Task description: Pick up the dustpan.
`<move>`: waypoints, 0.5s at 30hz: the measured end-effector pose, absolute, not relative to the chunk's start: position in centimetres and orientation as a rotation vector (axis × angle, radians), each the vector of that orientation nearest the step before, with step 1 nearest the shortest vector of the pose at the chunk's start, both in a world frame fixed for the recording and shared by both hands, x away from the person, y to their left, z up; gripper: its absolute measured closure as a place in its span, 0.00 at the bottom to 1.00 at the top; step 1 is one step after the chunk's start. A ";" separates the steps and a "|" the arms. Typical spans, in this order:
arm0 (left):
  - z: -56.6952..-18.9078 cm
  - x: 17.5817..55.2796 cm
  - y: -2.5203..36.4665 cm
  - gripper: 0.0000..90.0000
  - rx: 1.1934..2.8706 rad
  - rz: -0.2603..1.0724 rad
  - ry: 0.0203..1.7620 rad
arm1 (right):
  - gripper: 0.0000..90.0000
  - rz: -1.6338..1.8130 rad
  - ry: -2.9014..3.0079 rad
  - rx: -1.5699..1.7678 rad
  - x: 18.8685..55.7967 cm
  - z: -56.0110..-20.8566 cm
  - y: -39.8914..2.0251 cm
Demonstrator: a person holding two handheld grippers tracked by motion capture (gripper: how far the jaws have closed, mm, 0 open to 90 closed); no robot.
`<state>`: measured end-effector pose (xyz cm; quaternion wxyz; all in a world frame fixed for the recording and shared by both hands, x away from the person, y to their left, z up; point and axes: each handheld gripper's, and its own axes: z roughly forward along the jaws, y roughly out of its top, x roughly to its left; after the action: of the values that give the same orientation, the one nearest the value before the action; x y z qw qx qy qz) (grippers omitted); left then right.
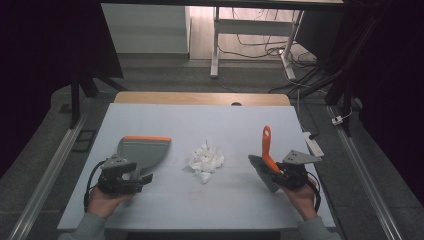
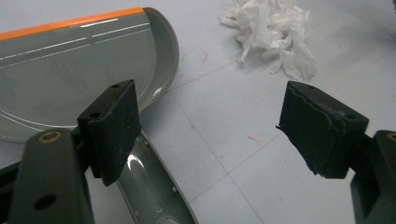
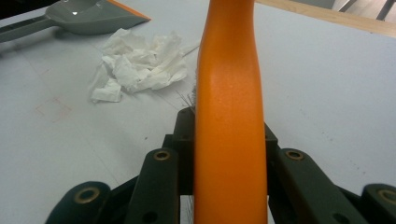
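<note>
Hand brush (image 1: pixel 266 150) with an orange handle and grey bristle head — held at the right of the table, handle rising upward and away from the person, bristles low behind the grip. Right gripper (image 1: pixel 289 175): jaws clamped tight on the brush handle, which in the right gripper view runs up the middle between the two black jaws (image 3: pixel 229 116). Dustpan (image 1: pixel 142 151), grey with an orange front lip — lying flat on the table at the left, its lip on the far side, its handle toward the person. Left gripper (image 1: pixel 131 177): jaws spread wide, nothing pressed between them; in the left gripper view one pad (image 2: pixel 112 130) stands over the dustpan's handle (image 2: pixel 154 186), the other over bare table. Crumpled white tissue (image 1: pixel 205 159) — a loose heap at mid-table, between dustpan and brush, apart from both. Table (image 1: pixel 200 120): pale blue-white top with a wooden far edge.
</note>
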<state>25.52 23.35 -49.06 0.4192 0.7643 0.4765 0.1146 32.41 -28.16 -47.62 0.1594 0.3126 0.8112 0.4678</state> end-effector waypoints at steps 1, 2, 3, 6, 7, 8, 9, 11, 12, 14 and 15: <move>-49.0 25.5 23.4 0.23 1.914 0.284 1.193 | 0.79 1.334 2.313 0.893 32.4 -47.6 -28.2; -49.0 25.6 23.4 0.23 1.913 0.281 1.194 | 0.79 1.338 2.307 0.898 32.3 -47.5 -28.2; -49.0 25.6 23.4 0.23 1.912 0.280 1.196 | 0.79 1.340 2.302 0.898 32.3 -47.5 -28.2; -49.0 25.6 23.5 0.22 1.911 0.281 1.204 | 0.79 1.344 2.294 0.903 32.3 -47.4 -28.3; -49.0 25.6 23.5 0.22 1.911 0.281 1.203 | 0.79 1.346 2.291 0.902 32.3 -47.4 -28.3; -48.9 25.5 23.4 0.22 1.912 0.282 1.202 | 0.79 1.348 2.290 0.900 32.3 -47.4 -28.3; -48.9 25.5 23.4 0.22 1.914 0.286 1.201 | 0.79 1.349 2.289 0.896 32.3 -47.3 -28.3; -48.8 25.5 23.3 0.22 1.919 0.287 1.196 | 0.79 1.348 2.292 0.896 32.3 -47.4 -28.2; -48.8 25.5 23.3 0.22 1.919 0.287 1.195 | 0.79 1.348 2.292 0.896 32.3 -47.4 -28.2; -48.7 25.5 23.2 0.22 1.923 0.292 1.197 | 0.79 1.340 2.294 0.891 32.3 -47.4 -28.2; -48.8 25.5 23.2 0.22 1.922 0.293 1.197 | 0.79 1.339 2.294 0.889 32.3 -47.3 -28.2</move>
<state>25.46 23.24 -48.75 0.4161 0.7655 0.4767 0.1165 32.31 -28.18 -47.34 0.1694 0.3129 0.8071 0.4711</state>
